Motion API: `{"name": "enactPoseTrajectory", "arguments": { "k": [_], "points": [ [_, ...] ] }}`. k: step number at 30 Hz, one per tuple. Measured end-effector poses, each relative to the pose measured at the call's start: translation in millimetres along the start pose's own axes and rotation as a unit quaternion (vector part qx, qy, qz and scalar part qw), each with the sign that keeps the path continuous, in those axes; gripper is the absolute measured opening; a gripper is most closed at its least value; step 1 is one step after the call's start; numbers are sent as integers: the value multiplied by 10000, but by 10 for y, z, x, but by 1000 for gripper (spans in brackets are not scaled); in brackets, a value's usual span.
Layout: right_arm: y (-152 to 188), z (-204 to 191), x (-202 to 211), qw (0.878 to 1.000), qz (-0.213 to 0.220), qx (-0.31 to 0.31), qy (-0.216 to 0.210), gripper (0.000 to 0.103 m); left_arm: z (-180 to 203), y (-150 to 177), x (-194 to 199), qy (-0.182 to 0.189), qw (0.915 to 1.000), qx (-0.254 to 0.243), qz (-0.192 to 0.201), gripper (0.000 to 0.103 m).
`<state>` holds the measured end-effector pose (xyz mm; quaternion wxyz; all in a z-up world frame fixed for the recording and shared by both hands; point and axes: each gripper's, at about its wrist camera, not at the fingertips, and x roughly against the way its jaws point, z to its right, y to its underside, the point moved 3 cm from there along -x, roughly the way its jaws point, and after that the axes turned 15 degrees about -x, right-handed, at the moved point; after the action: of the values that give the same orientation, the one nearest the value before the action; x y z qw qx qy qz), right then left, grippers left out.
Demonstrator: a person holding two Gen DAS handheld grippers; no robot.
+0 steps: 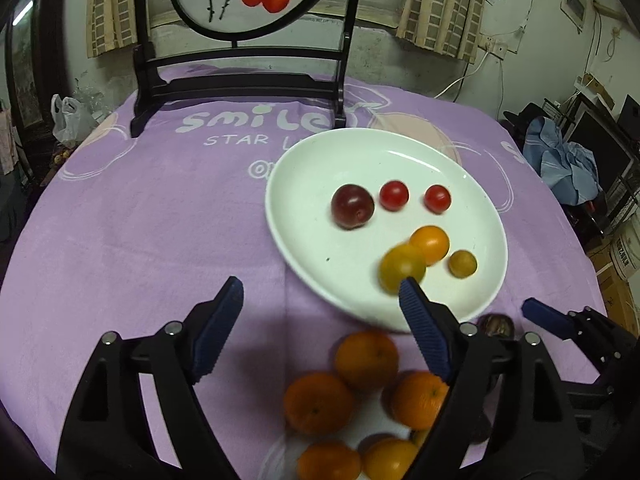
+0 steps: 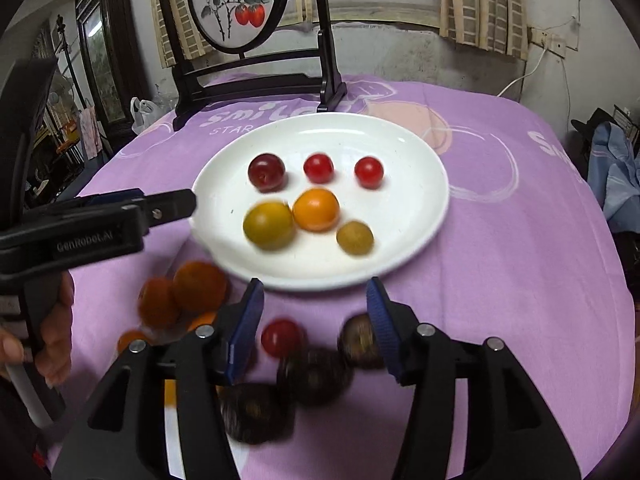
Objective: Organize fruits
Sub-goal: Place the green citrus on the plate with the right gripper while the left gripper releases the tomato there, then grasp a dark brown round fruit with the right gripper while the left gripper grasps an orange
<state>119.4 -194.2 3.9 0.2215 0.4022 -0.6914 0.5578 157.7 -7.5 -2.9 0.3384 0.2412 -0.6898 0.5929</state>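
— Between the blue ribbed pads, what does the left gripper (image 1: 320, 300) have?
— Nothing; its jaws stand wide apart above the purple printed cloth on the surface (image 1: 140, 220), with loose round orange mandarins (image 1: 366, 358) lying under and just ahead of it. The right gripper (image 2: 316, 300) is likewise spread and empty, hanging over a small red cherry tomato (image 2: 281, 337) and several dark brown round fruits (image 2: 314, 376) on the cloth.

— And past them?
— A white oval ceramic plate (image 2: 420, 208) sits just beyond both. On it, a dark red plum (image 2: 267, 172) and two red cherry tomatoes (image 2: 318, 168) form the far row; a large yellow-green tomato (image 2: 269, 225), an orange tomato (image 2: 316, 209) touching it, and a small yellow tomato (image 2: 355, 237) form the near row.

— Behind the plate?
— A black wooden stand holding a round painted screen (image 2: 234, 4) of red fruit.
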Motion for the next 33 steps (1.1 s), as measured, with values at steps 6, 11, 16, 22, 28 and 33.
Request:
{"name": "enactPoseTrajectory", "arguments": {
  "k": [6,11,16,22,28,33],
  "points": [
    [322,98,287,10000,54,26,48,56,-55,296,232,-45,10000,36,2,85],
    [636,68,407,9996,-62,257,108,56,-89,577,371,3,9999,112,-23,87],
    [884,-69,388,9976,-227,619,196,56,-69,769,447,-71,10000,23,-48,88],
    [920,-196,186,9950,-382,838,394,56,-51,953,449,-18,9999,-89,-109,90],
    [786,-314,-67,9930,-456,956,521,48,-91,1053,380,123,9995,-124,-244,91],
    [747,-392,-166,9922,-399,1018,596,37,-43,1074,371,266,9990,-227,-296,92]
  ]
}}
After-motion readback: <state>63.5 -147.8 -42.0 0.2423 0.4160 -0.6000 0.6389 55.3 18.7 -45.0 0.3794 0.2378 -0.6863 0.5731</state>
